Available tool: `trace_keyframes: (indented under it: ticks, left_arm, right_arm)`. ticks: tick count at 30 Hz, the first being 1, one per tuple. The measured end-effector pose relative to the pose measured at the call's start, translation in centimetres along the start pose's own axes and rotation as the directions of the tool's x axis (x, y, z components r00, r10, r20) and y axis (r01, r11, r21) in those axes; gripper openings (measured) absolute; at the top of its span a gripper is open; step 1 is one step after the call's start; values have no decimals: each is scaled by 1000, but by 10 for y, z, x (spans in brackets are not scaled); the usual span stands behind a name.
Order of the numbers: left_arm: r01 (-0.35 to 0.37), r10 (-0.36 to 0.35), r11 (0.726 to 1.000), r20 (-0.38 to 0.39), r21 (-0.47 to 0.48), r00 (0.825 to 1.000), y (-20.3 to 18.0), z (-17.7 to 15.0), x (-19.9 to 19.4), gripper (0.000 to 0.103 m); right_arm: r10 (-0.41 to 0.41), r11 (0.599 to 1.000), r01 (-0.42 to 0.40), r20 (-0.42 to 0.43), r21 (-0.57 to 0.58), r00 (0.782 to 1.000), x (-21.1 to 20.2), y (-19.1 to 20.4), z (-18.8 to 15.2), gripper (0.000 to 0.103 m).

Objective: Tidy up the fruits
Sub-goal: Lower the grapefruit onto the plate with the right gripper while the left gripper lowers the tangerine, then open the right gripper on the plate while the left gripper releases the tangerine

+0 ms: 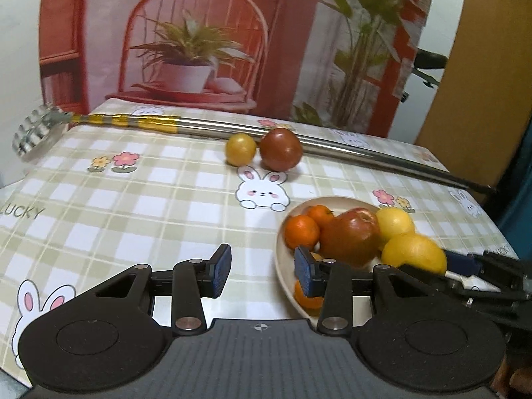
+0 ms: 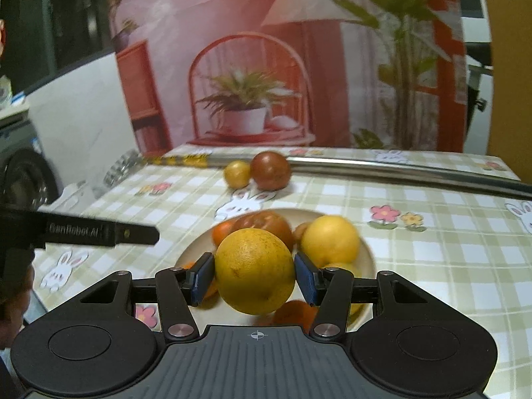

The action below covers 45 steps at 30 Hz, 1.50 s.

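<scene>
A beige plate (image 1: pixel 282 266) (image 2: pixel 367 252) holds small oranges (image 1: pixel 301 232), a red apple (image 1: pixel 350 232) (image 2: pixel 266 222) and a yellow lemon (image 1: pixel 395 221) (image 2: pixel 329 241). My right gripper (image 2: pixel 254 277) is shut on a large yellow citrus fruit (image 2: pixel 255 271) (image 1: pixel 414 252) just above the plate. My left gripper (image 1: pixel 262 269) stands open over the plate's left rim with nothing between its fingers. On the cloth farther back sit a small yellow tomato (image 1: pixel 240 149) (image 2: pixel 236 174) and a dark red tomato (image 1: pixel 280 149) (image 2: pixel 270 170), touching each other.
A long metal rod (image 1: pixel 332 148) (image 2: pixel 399 169) with yellow bands lies across the back of the checked tablecloth (image 1: pixel 133 206), right behind the two tomatoes. A printed backdrop (image 1: pixel 216 33) stands behind the table. A dark appliance (image 2: pixel 23 173) is at the far left.
</scene>
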<state>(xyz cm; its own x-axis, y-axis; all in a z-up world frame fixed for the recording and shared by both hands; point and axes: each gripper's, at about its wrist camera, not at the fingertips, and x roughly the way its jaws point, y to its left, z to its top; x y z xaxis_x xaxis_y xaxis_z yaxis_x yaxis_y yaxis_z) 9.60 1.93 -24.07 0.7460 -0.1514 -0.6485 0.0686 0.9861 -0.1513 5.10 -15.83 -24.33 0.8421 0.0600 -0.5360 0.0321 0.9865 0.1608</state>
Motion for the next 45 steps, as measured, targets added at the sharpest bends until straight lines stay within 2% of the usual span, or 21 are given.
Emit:
trace_keyframes:
  ticks: [4, 6, 11, 12, 13, 14, 25, 28, 33, 39, 45]
  left_arm:
    - [-5, 5, 1000, 10, -1, 1000, 2, -1, -3, 46]
    - [-6, 6, 1000, 17, 3, 1000, 1, -2, -5, 52]
    - [-2, 2, 1000, 21, 2, 1000, 2, -3, -5, 52]
    - [-2, 1, 1000, 19, 3, 1000, 2, -4, -5, 52]
    - [-2, 1, 1000, 16, 5, 1000, 2, -4, -5, 52]
    - [-2, 1, 1000, 14, 6, 1000, 2, -4, -4, 52]
    - [-2, 2, 1000, 2, 19, 1000, -1, -5, -2, 52]
    - [-1, 2, 1000, -2, 23, 1000, -1, -6, -2, 52]
    - [-2, 2, 1000, 1, 24, 1000, -1, -6, -3, 52]
    - [-3, 3, 1000, 1, 23, 1000, -1, -6, -3, 52]
    - [-4, 4, 1000, 1, 24, 1000, -1, -6, -3, 52]
  right_arm:
    - [13, 999, -14, -32, -29, 999, 5, 10, -3, 49]
    - [15, 999, -17, -44, -39, 999, 6, 14, -4, 49]
    - [15, 1000, -16, -62, -26, 998, 9, 15, -7, 49]
    - [14, 1000, -15, -60, -19, 998, 9, 14, -7, 48]
    - [15, 1000, -16, -50, -13, 999, 8, 13, -7, 40]
    - [30, 999, -31, -44, -11, 999, 7, 12, -6, 40]
    - [40, 999, -41, -47, -16, 998, 8, 12, -8, 43]
    - [29, 999, -30, -26, -19, 999, 5, 11, -7, 43]
    - [2, 1000, -2, 22, 6, 1000, -2, 5, -6, 53]
    - [-43, 997, 39, 58, 70, 997, -8, -9, -5, 54]
    - [-51, 995, 46, 62, 84, 997, -7, -12, -5, 54]
